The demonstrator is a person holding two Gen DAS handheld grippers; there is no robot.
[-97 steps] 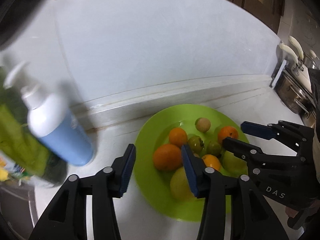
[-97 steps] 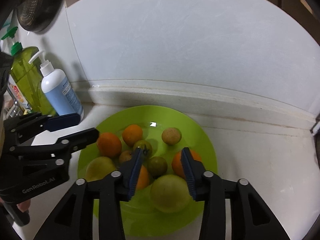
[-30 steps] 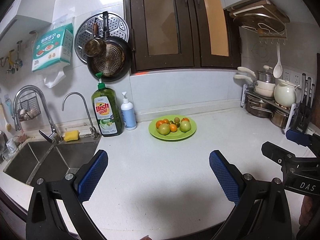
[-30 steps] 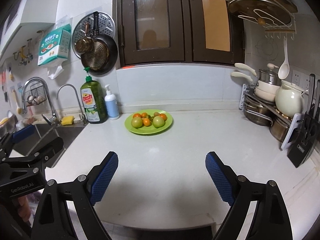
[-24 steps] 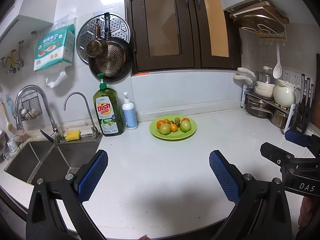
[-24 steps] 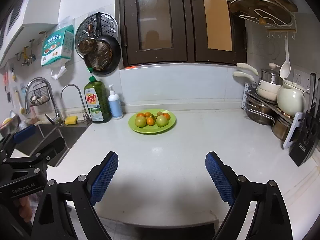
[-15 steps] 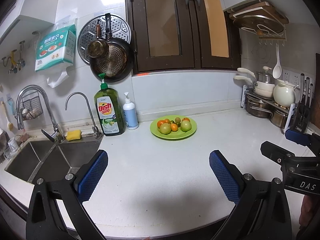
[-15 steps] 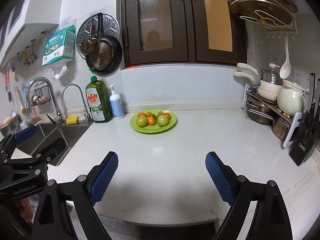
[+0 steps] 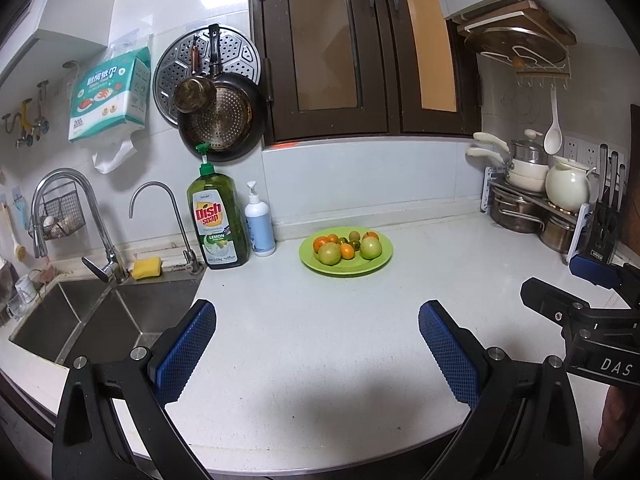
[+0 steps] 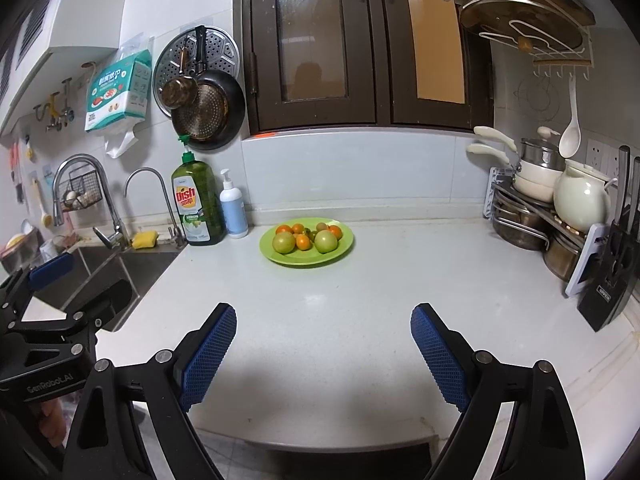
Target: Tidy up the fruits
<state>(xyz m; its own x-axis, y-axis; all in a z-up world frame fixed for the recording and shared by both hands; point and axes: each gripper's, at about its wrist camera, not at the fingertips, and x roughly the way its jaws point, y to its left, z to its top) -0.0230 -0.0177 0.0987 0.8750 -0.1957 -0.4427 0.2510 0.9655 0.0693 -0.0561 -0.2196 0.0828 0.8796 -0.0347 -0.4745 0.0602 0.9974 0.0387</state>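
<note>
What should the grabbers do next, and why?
Probably nothing more than rest. All the fruit already sits on the green plate, and both the left gripper and right gripper hang open and empty, back from it.

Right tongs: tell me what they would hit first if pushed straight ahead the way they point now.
Probably the bare white counter. The right tongs stand open and empty, angled down toward it, with nothing between them and the surface. The green plate of fruit lies farther along that line, though depth is hard to judge.
</note>
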